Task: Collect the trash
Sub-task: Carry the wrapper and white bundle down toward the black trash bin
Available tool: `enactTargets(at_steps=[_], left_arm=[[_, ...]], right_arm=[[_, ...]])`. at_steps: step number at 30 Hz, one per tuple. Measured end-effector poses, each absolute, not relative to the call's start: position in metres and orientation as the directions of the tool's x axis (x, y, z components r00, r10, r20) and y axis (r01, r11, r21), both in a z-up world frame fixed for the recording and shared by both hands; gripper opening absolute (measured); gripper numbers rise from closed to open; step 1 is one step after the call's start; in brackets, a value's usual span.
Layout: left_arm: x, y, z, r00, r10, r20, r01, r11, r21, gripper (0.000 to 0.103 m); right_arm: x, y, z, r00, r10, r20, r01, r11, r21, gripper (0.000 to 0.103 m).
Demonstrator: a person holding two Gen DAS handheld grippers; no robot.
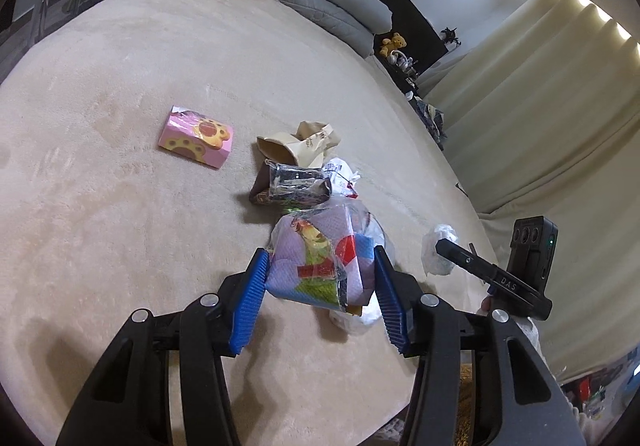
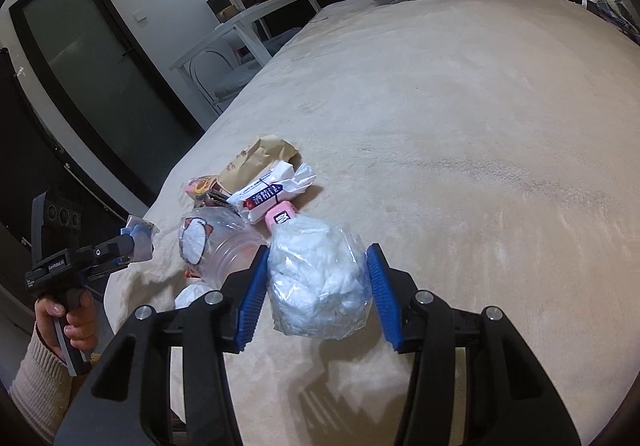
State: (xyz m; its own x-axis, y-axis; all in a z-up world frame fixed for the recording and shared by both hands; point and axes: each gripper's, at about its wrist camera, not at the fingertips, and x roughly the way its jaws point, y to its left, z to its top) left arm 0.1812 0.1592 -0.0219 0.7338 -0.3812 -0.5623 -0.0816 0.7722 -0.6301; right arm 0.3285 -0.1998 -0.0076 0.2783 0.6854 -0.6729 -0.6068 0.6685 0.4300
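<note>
My left gripper [image 1: 320, 258] is shut on a crinkled colourful snack wrapper [image 1: 316, 262], held just above the beige bed [image 1: 120, 206]. My right gripper [image 2: 318, 258] is shut on a clear plastic bag stuffed with white tissue [image 2: 320, 286], also lifted off the cover. Each gripper shows in the other's view: the right gripper [image 1: 442, 246] at the right edge of the bed, the left gripper [image 2: 132, 242] at the left. Behind them lie a brown paper bag [image 1: 298, 144], a silver foil wrapper [image 1: 294, 184], a white labelled wrapper [image 2: 272, 190], clear plastic [image 2: 216, 242] and a pink paw-print box [image 1: 198, 142].
Folded grey bedding [image 1: 328, 2] sits at the head of the bed. Curtains [image 1: 540, 106] hang along one side; a white table [image 2: 248, 26] and a dark door [image 2: 92, 66] stand on the other. A hand [image 2: 76, 314] in a cream sleeve grips the left handle.
</note>
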Motion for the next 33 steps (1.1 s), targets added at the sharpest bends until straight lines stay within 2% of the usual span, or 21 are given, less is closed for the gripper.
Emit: enactTargets(at_steps=[9,16,23,33], left_arm=[[0.130,0.130,-0.009,0.789,-0.361,-0.497,-0.040,0.777,-0.628,0.051],[0.093,0.102,-0.012,0.808,-0.335,-0.484,-0.026,0.801,-0.598,0.051],[0.063,0.076,-0.018,0.814,-0.368,-0.450,0.021,0.792,-0.611,0.051],[0.020,0.041,-0.028,0.811,-0.347,-0.470,0.025,0.824,-0.566,0.051]], right_arm=[[0.267,-0.224,0.003,0.320,0.693,-0.646,-0.618,0.670,0.412,0.050],[0.222,-0.242,0.003,0.334,0.704,-0.627,-0.627,0.663,0.409,0.050],[0.181,-0.261,0.001,0.343,0.711,-0.614,-0.627,0.660,0.414,0.050],[0.134,-0.277,-0.010,0.338,0.702,-0.626,-0.618,0.667,0.415,0.050]])
